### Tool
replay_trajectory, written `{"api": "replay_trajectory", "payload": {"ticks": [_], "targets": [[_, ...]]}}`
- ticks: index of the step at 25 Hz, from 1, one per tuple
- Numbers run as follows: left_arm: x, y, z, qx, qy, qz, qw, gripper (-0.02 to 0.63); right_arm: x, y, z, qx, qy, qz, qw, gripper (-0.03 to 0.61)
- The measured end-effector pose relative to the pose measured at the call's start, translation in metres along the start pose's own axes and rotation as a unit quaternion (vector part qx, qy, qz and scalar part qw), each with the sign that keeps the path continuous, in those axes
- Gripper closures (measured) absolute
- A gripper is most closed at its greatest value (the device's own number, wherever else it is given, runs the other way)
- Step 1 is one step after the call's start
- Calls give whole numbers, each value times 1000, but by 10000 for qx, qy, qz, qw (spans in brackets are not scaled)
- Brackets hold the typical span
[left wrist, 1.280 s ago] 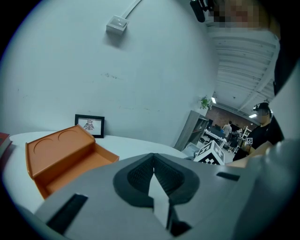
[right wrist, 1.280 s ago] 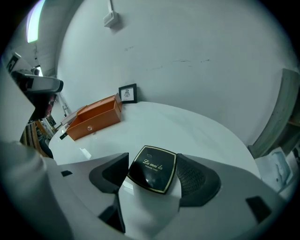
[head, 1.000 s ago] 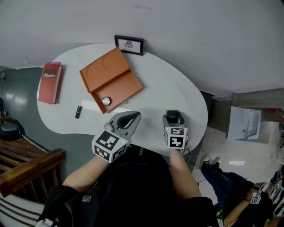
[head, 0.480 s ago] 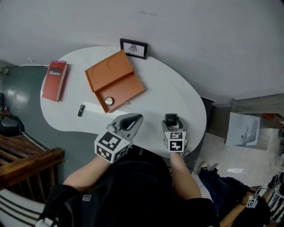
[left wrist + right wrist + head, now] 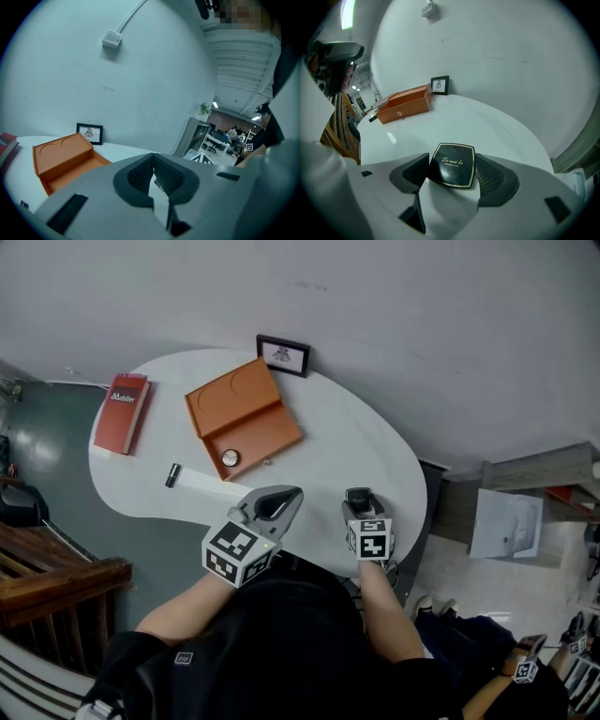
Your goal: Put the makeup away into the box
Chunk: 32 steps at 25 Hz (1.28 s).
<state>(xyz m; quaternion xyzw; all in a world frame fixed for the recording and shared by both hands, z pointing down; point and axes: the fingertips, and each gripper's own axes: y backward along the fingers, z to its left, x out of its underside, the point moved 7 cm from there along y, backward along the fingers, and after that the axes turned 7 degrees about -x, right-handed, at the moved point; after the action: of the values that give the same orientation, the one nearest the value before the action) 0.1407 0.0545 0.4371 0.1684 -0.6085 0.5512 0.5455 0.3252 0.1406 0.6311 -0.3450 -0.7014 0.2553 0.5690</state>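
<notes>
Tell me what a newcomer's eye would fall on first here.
The open orange box stands out on the white rounded table, toward its far side near a small framed picture. Nearer the person, the right gripper clamps a black square powder compact with gold edging.

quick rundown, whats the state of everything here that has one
orange box: open, lid folded back
small round case: lying in the orange box
black powder compact: closed, held above the table
right tongs: shut on the black powder compact
left tongs: shut, empty
black tube: lying outside the orange box
red book: closed, flat
picture frame: upright by the wall
</notes>
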Motion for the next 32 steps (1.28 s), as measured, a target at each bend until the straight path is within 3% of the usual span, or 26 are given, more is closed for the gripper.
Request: {"api": "replay_trajectory", "payload": {"ticks": [5,14,20,24,32], "targets": [[1,7,-4,-90,48,-35,9999,601,0,13,-1,-70,-1,-80,9999,292],[5,11,-4,-161,67,-12,9998,601,13,-7,8,282,67,-15,9996,281],[3,13,-4,-126,17,-80,9999,601,10,-5,6,61,168,36,9998,282],[-2,17,-6,-116,-50,-185,9997,601,-4,16,4,-38,179,-196,9996,282],[-13,36,-10,-441,-74,-553,9975,601,-20,49,2,-175,458,-543,9973,282]]}}
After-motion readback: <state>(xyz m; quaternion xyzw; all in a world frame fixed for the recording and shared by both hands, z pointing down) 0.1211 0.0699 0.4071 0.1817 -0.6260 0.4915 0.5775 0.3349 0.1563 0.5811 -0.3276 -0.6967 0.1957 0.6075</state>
